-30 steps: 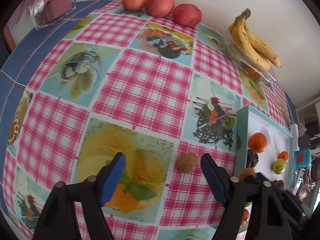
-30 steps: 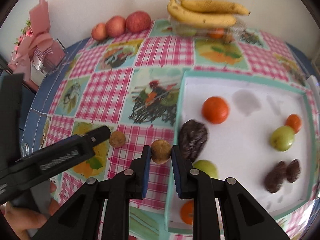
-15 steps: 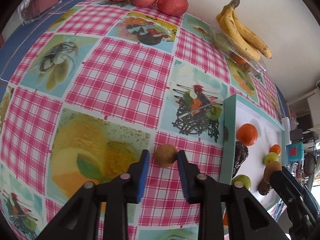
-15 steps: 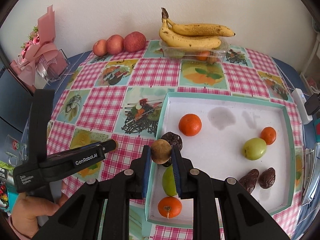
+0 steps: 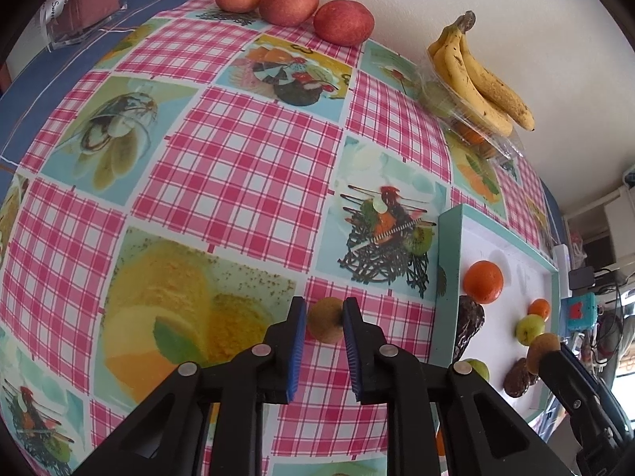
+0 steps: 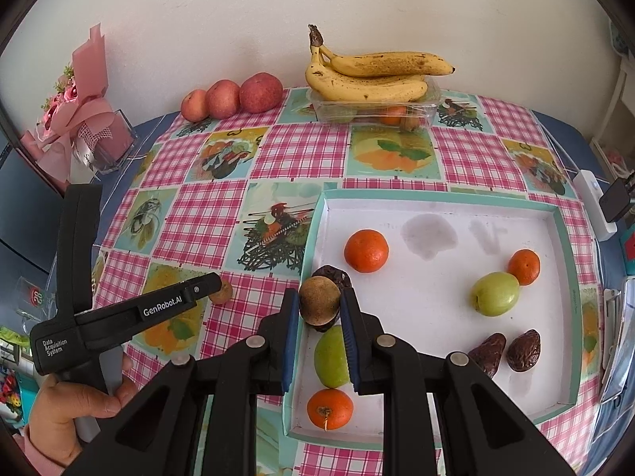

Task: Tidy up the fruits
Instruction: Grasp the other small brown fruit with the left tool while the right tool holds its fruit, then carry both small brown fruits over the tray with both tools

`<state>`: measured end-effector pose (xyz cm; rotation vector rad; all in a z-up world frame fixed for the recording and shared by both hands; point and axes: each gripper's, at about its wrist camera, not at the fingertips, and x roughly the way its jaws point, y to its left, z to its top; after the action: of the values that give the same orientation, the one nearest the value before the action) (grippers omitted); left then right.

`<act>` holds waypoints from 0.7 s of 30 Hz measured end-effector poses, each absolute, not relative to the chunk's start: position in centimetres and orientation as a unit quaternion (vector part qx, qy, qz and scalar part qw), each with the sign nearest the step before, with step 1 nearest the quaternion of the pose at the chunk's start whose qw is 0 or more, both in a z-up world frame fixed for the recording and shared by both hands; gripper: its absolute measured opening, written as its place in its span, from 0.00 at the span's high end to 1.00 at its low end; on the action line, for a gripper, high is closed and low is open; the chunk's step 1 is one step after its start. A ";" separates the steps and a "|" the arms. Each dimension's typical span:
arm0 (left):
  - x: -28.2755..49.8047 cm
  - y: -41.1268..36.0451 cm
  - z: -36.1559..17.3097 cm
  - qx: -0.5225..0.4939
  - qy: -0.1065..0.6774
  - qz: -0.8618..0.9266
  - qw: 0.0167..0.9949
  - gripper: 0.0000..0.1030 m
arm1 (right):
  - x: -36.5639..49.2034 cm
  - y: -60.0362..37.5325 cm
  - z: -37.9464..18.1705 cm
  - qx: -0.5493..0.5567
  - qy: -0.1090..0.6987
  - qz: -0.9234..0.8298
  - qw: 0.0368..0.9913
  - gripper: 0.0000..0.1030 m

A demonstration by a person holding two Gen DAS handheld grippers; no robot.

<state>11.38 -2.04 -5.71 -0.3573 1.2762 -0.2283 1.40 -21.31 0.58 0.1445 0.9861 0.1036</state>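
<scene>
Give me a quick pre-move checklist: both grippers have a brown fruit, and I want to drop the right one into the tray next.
1. Right gripper shut on its brown fruit: ok, pads press both sides.
2. That fruit lifted off the tablecloth: ok; it hangs over the tray's left rim.
3. Free landing spot: ok, bare white floor right of the big orange.
4. Fruit below the jaws: not ok; a dark fruit and a green fruit lie there, so shift right first.
5. Left gripper shut on the second brown fruit: ok.
6. Second fruit lifted: cannot tell.
</scene>
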 end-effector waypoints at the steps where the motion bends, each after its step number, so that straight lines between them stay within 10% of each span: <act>1: 11.4 -2.0 -5.7 -0.165 0.590 -0.103 0.783 0.77 | 1.4 -21.3 0.6 0.069 0.473 0.050 0.877 0.79; 21: 11.5 -3.0 -6.8 -0.167 0.606 -0.110 0.770 0.68 | 1.4 -21.6 0.5 0.072 0.474 0.049 0.876 0.79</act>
<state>11.48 -3.02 -6.78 -0.3624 1.3134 -0.2392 1.39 -21.58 0.45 0.1505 0.9886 0.1033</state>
